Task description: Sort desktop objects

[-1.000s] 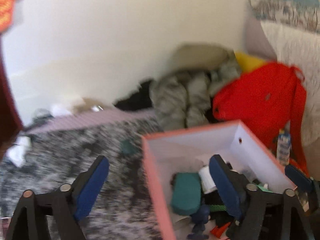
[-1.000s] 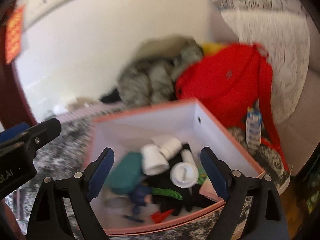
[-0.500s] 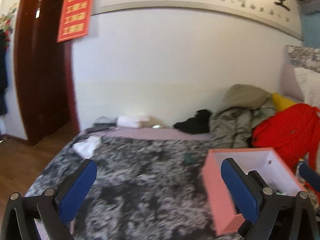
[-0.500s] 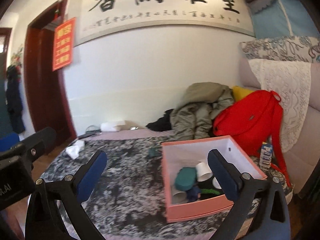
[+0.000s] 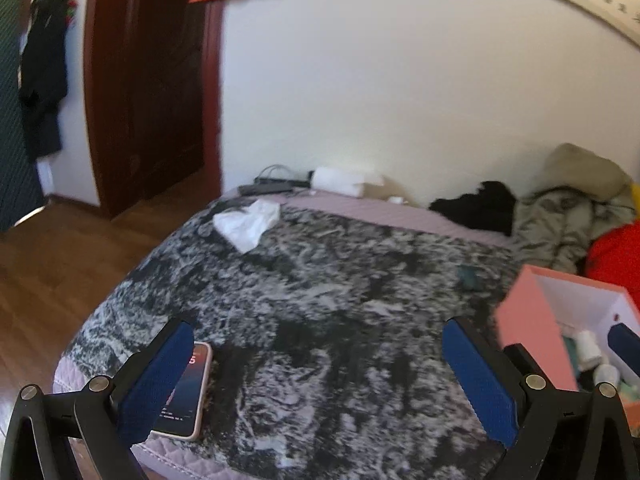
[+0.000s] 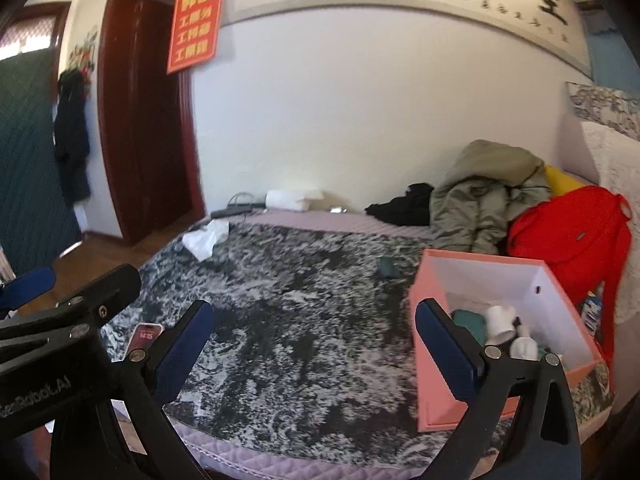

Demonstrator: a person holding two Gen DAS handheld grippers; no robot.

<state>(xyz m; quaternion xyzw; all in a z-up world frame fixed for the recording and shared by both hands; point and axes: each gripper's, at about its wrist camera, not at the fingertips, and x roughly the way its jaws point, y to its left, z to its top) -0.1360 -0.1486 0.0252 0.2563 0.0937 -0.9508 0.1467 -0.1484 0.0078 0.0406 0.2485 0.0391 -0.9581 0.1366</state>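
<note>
Both grippers are seen spread wide with nothing between their blue pads. The left gripper (image 5: 316,376) is held over a grey-and-black patterned blanket (image 5: 320,300) on a bed, and a phone (image 5: 188,396) with a lit screen is partly hidden behind its left finger, near the blanket's front corner. The right gripper (image 6: 314,354) is held over the same blanket, with a pink box (image 6: 444,344) behind its right finger. White cups (image 6: 500,322) and a teal item (image 6: 470,320) are seen inside the box with other small things that are too blurred to tell apart. A white cloth (image 6: 206,238) is seen at the blanket's far left, a small dark green object (image 6: 387,267) near the box, and a red backpack (image 6: 568,236) just behind the box, beside a heap of olive clothing (image 6: 484,204)
</note>
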